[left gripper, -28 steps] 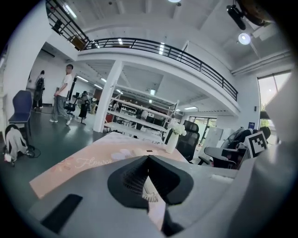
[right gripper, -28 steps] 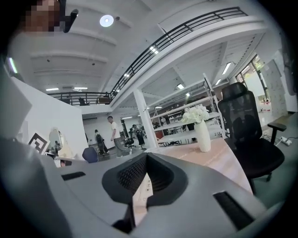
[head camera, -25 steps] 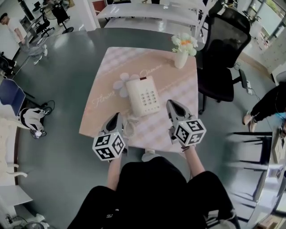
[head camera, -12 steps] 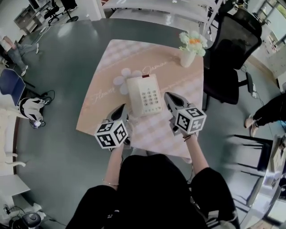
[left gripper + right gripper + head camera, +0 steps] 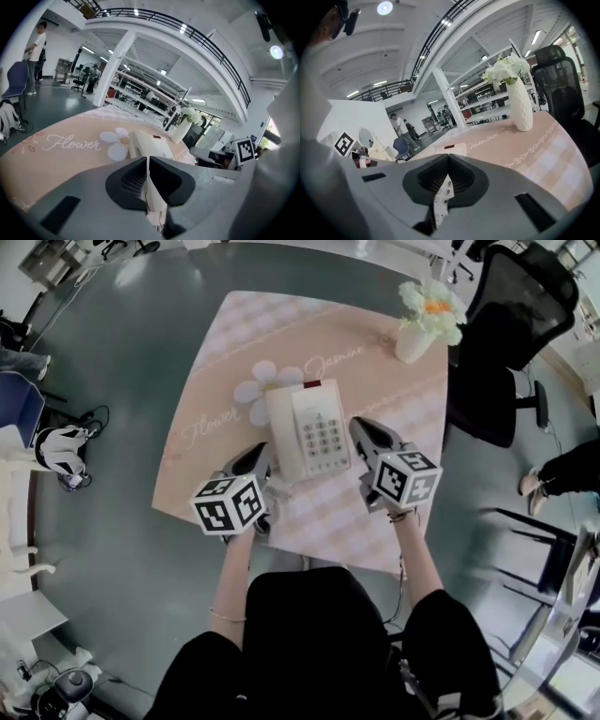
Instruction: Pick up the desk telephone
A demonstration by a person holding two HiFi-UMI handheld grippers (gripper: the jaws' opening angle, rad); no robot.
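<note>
- At the centre of the table, on a pink cloth printed with a white flower, lies the desk telephone: cream, keypad upward, handset along its left edge in the head view
- Left gripper, held in the person's left hand: its tip points at the near left corner of the telephone and lies just beside it; contact cannot be judged
- Left gripper view: the left gripper has its jaws pressed together with nothing between them; the desk telephone lies flat on the cloth just beyond the tips
- Right gripper: its tip lies just beside the telephone's right edge, level with the keypad
- Right gripper view: the right gripper has its jaws likewise closed and empty; part of the telephone's keypad shows through the slit behind the tips
- Far right corner of the table: a white vase of pale flowers, upright, well apart from the telephone
- Beyond that corner: a black office chair
</note>
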